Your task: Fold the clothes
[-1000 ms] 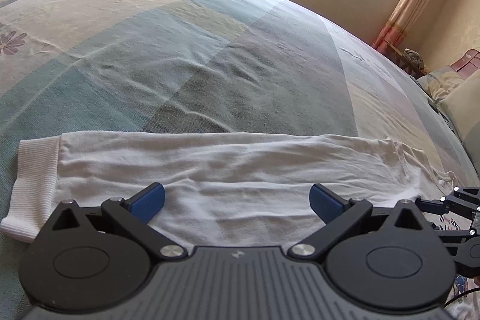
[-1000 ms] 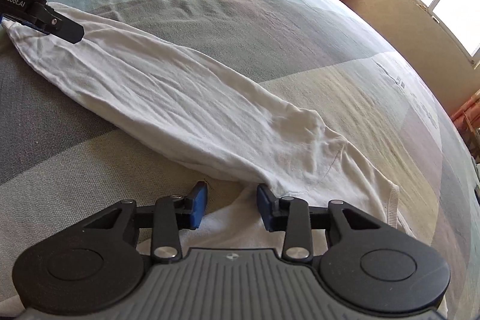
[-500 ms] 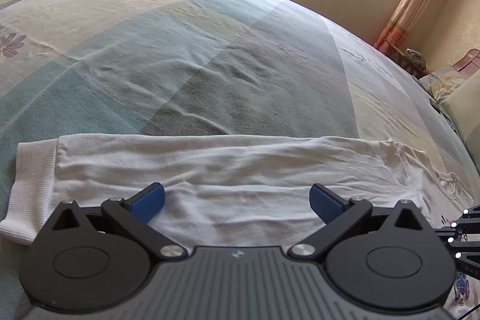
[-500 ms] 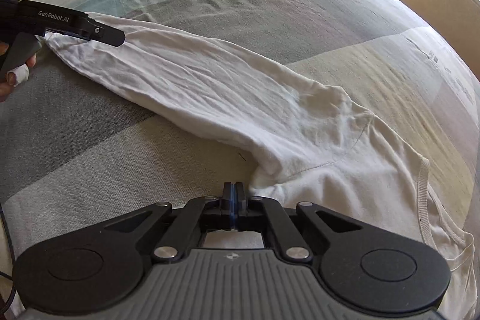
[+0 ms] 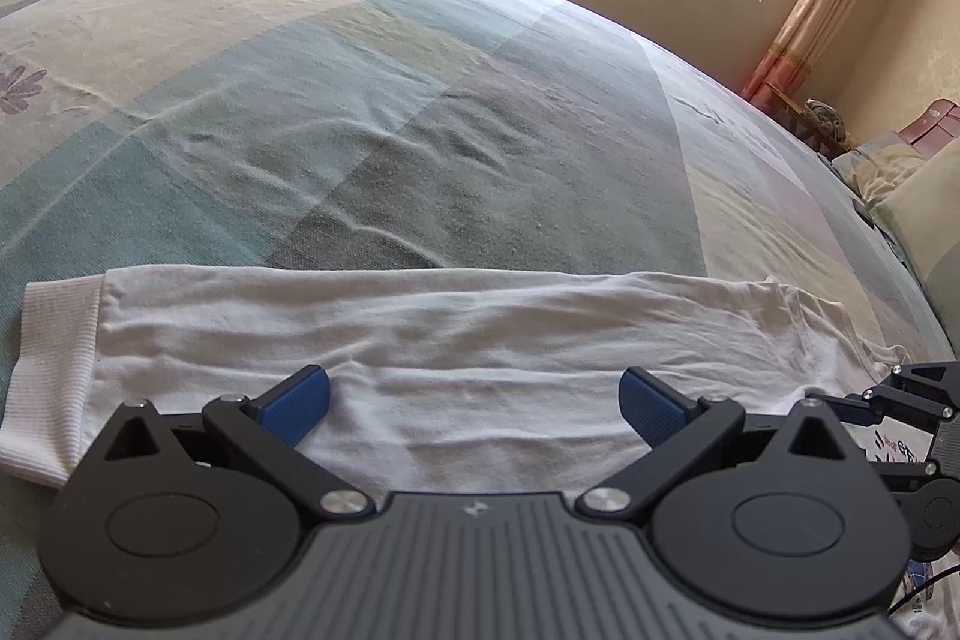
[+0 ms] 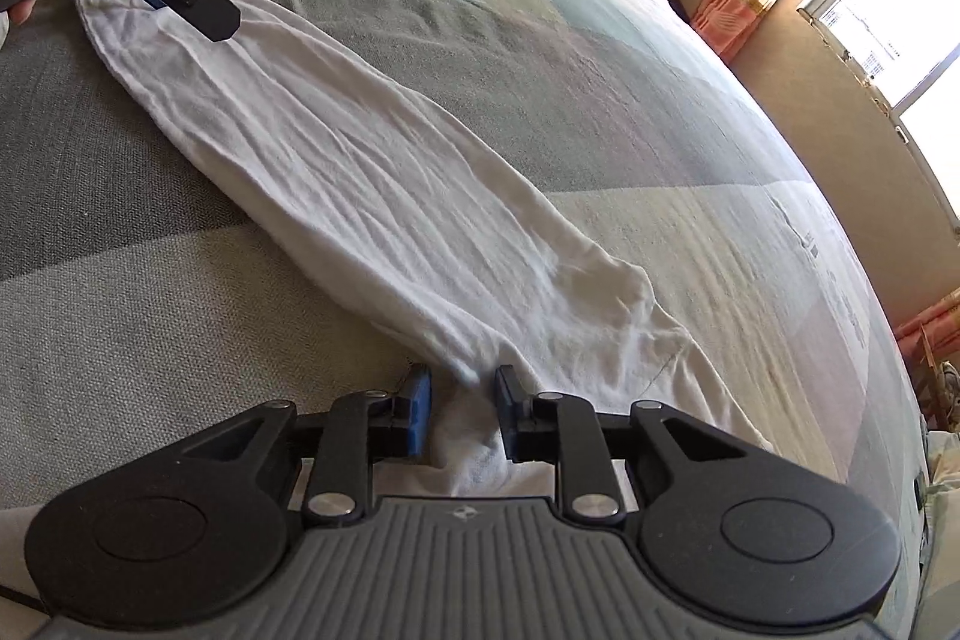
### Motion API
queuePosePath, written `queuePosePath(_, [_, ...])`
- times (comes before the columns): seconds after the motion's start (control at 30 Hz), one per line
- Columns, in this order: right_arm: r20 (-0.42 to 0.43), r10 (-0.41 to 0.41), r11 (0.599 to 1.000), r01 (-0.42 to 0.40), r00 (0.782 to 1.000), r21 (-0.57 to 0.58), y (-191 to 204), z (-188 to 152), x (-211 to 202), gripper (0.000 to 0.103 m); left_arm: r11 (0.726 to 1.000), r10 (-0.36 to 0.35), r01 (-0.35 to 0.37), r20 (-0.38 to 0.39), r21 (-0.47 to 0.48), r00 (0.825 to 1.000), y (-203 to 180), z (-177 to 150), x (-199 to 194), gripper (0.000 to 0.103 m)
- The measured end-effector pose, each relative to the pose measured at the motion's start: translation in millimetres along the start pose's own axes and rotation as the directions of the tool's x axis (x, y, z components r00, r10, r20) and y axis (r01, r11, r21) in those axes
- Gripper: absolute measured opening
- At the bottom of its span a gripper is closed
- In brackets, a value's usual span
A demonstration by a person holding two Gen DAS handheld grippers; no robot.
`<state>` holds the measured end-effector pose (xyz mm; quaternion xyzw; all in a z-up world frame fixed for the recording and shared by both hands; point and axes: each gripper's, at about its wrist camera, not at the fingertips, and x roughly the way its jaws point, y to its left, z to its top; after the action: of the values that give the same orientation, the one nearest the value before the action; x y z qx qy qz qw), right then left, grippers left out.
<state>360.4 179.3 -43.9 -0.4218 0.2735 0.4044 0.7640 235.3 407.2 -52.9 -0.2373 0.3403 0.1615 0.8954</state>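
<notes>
A: Item one — garment?
B: White long-sleeved shirt, flat on the patchwork bedspread, sleeve stretched straight, ribbed cuff at the left end.
A: Left gripper?
B: Spread wide over the sleeve, pads clear.
A: Right gripper?
B: Jaws just opening — narrowly parted, cloth bunched between, not pinched.
</notes>
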Motion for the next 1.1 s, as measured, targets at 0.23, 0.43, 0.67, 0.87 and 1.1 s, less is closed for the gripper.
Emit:
queuePosePath(0.23, [-0.01,0.104,0.993,-0.103,0.995,0.06,-13,-2,0,0.01,1.0,0.0,0.0,-0.001,-0.001,1.0,2,1,-1,0.102])
queuePosePath(0.43, [-0.05,0.263,0.959,-0.255,0.964,0.124,-28,-12,-23,0.014,1.0,0.019,-0.019,0.012,-0.023,1.0,9,3,-5,0.102])
queuePosePath(0.67, [0.056,0.236,0.954,-0.242,0.97,0.179,-27,7,-26,0.025,0.999,0.04,-0.04,0.008,-0.017,0.999,9,0,-6,0.102])
queuePosePath(0.87, [0.065,0.261,0.949,-0.268,0.963,0.168,-11,23,-5,0.025,0.998,0.052,-0.052,0.007,-0.026,0.999,17,-3,-12,0.102])
queuePosePath(1.1, [0.018,0.063,0.958,-0.065,0.998,0.278,-56,26,6,0.036,0.997,0.05,-0.048,0.025,-0.056,0.998,30,-1,-19,0.102])
